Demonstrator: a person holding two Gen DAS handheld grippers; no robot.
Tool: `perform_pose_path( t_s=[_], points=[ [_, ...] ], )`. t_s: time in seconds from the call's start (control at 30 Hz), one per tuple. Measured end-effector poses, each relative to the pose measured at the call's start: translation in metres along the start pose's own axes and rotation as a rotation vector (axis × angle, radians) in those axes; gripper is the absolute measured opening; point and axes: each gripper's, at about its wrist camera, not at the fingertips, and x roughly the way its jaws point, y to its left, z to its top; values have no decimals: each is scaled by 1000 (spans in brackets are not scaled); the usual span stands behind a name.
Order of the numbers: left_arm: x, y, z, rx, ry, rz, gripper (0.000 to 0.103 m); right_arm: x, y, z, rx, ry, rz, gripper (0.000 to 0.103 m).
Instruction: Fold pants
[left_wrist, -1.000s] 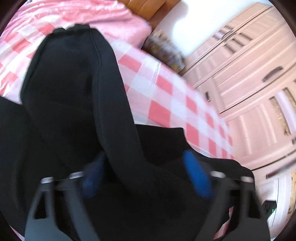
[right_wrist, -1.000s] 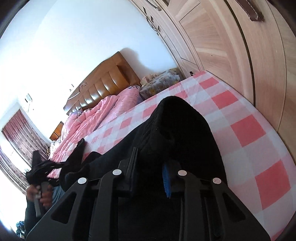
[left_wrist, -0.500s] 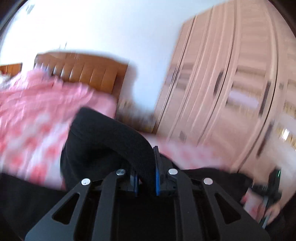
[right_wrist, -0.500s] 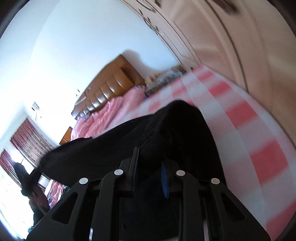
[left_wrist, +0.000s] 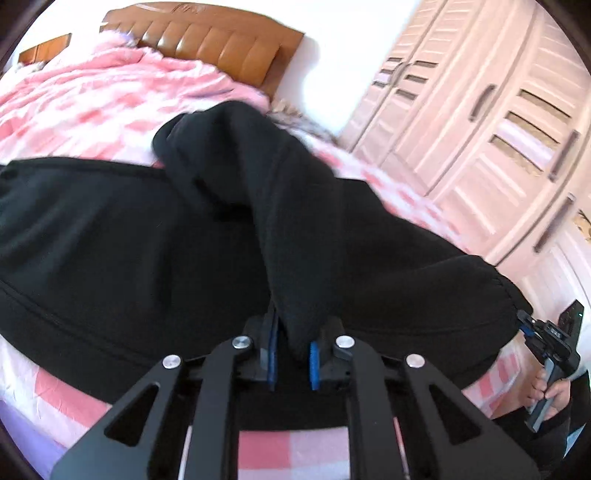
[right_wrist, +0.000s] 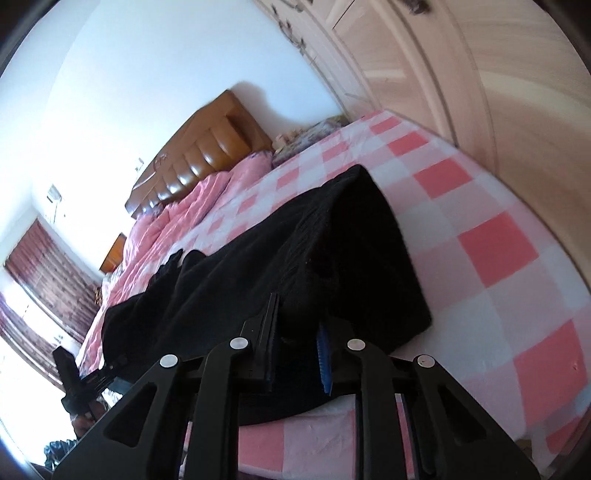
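Black pants (left_wrist: 147, 240) lie spread across the pink checked bed sheet (right_wrist: 480, 240). My left gripper (left_wrist: 291, 332) is shut on a raised ridge of the fabric that runs up and away from the fingers. In the right wrist view the pants (right_wrist: 351, 240) stretch from my right gripper (right_wrist: 297, 328) to the left gripper (right_wrist: 74, 373) at the lower left. The right jaws are closing, with a bunch of black cloth pinched between the pads. The right gripper (left_wrist: 546, 343) also shows at the far right of the left wrist view, in a hand (left_wrist: 543, 387), at the pants' other end.
A pink quilt (left_wrist: 92, 92) is heaped at the head of the bed under a brown padded headboard (left_wrist: 221, 40). A pale wooden wardrobe (left_wrist: 480, 129) stands close along the bed's right side. Red curtains (right_wrist: 37, 266) hang at a bright window beyond the bed.
My left gripper went from open around a pants ridge to shut on it, then swung sideways. The right gripper kept its hold and shifted slightly; the cloth now stretches between the two.
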Motion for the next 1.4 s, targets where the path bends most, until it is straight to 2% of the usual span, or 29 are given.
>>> perform_pose_path(
  t_s=[0.1, 0.17, 0.27, 0.33, 0.43, 0.5, 0.57, 0.6, 0.63, 0.7, 0.77, 0.9, 1.0, 1.03, 1.1, 1.2, 1.23, 1.37, 1.4],
  points=[
    [3, -3, -9, 30, 21, 17, 11, 8, -22, -8, 33, 41, -37, 19],
    [13, 5, -16, 6, 52, 34, 10, 15, -34, -14, 77, 57, -22, 19],
    [9, 7, -12, -40, 49, 6, 10, 8, -28, -11, 56, 51, -23, 19],
    [-1, 1, -10, -19, 29, 4, 10, 3, -24, -9, 37, 45, -26, 19],
    [7, -5, -11, 13, 78, 63, 11, 13, -31, -13, 60, 82, -53, 20],
    [17, 1, -16, -27, 97, 67, 14, 15, -35, -17, 82, 69, -40, 21],
    [15, 7, -15, -55, 98, 48, 15, 10, -32, -15, 81, 78, -38, 29],
    [13, 8, -13, -54, 101, 52, 20, 6, -30, -15, 76, 76, -44, 42],
    [11, 8, -12, -46, 96, 70, 23, -1, -29, -14, 64, 62, -77, 63],
    [3, 8, -9, -38, 64, 121, 47, -12, -29, -14, 44, 35, -112, 80],
    [-10, 11, -8, -59, 6, 124, 59, -16, -36, -16, 58, 42, -113, 80],
    [-21, 8, -5, -78, -47, 96, 67, 2, -50, -16, 100, 79, -89, 81],
    [-17, 3, -2, -69, -42, 91, 71, 13, -46, -11, 87, 83, -55, 82],
    [-16, 1, -1, -64, -38, 89, 72, 20, -43, -8, 87, 102, -13, 82],
    [-9, -4, 0, -46, -32, 94, 75, 26, -37, -8, 75, 105, -3, 81],
    [5, -5, -4, -39, 0, 103, 76, 35, -37, -9, 93, 106, 10, 50],
    [10, -3, -6, -43, 17, 107, 76, 35, -38, -11, 96, 86, 12, 44],
    [19, -14, -9, 5, 28, 147, 78, 15, -18, -13, 17, -18, -33, 34],
    [21, -21, -7, 19, 37, 117, 78, 9, -12, -11, 2, -42, -41, 33]
  ],
)
